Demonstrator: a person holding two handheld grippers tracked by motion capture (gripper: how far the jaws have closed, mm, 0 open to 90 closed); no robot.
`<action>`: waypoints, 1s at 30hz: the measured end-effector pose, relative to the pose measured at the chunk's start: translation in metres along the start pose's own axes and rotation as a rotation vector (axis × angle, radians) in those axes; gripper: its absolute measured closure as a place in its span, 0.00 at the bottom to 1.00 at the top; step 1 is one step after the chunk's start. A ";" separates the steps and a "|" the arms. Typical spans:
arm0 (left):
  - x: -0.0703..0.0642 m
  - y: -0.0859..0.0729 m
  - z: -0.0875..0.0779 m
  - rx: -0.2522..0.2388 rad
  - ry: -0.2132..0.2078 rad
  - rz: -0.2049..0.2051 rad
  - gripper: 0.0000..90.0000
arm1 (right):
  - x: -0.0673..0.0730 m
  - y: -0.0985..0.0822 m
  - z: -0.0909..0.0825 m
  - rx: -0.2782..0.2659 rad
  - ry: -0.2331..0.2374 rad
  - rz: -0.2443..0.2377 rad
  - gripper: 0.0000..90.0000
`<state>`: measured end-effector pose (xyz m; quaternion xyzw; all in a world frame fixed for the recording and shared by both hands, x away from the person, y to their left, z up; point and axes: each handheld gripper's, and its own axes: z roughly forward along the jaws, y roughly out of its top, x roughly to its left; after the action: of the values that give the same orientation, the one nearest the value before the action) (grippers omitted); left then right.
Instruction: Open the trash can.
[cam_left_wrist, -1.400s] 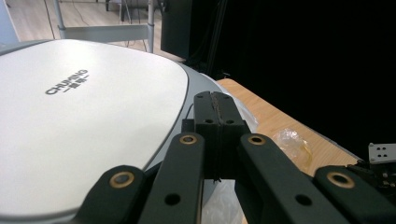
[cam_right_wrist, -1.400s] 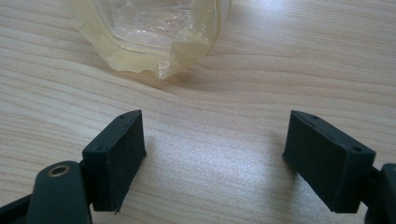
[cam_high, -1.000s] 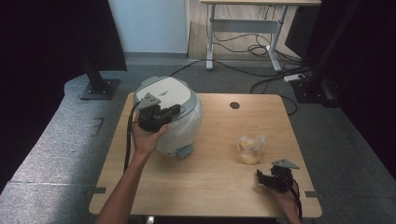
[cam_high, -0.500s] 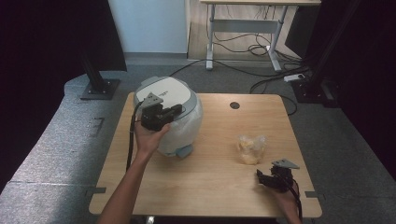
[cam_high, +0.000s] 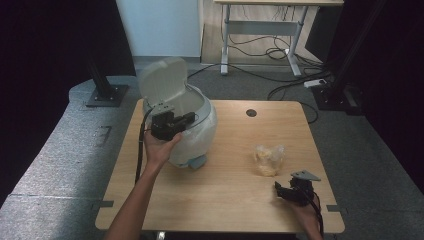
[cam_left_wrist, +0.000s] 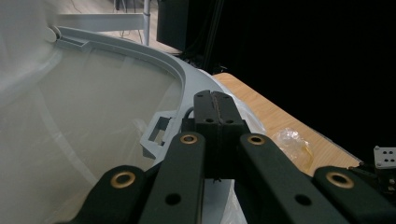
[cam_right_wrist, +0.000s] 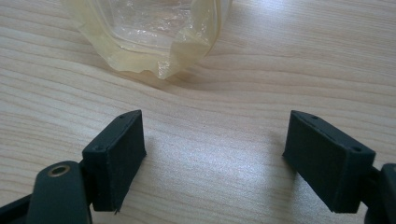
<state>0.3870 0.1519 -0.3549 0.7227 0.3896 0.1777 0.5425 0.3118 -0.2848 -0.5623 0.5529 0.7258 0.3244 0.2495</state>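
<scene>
Lid's up on the rounded grey-white plastic bin (cam_high: 186, 131). My left gripper (cam_high: 172, 124) jaws together, empty; right gripper (cam_right_wrist: 212, 161) jaws apart. I'd straddle the crumpled clear plastic bag (cam_high: 268, 159), clamp its middle.

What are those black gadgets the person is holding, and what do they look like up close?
They are handheld tongs. The left tongs and right tongs are matte black, each with two jointed arms carrying brass-ringed pivots and ending in blocky rubbery pads. A black cable trails from the left one, and a grey three-cornered plate sits atop the right one. Both forearms are bare, no sleeves showing.

Pale grey bin (cam_high: 195, 135), yellowish clear bag (cam_high: 269, 159), light wood table (cam_high: 225, 200).
</scene>
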 end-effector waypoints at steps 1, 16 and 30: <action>0.000 0.000 0.000 0.000 -0.003 -0.002 1.00 | 0.000 0.000 0.000 0.000 0.000 -0.001 0.22; -0.008 -0.001 -0.017 -0.031 -0.033 0.027 0.75 | 0.000 0.000 0.000 0.000 0.002 0.000 0.22; -0.025 -0.032 -0.060 -0.034 0.036 0.128 0.22 | 0.000 0.000 0.000 -0.002 0.001 -0.001 0.22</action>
<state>0.3192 0.1753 -0.3596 0.7335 0.3493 0.2316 0.5351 0.3118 -0.2848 -0.5625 0.5522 0.7259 0.3252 0.2499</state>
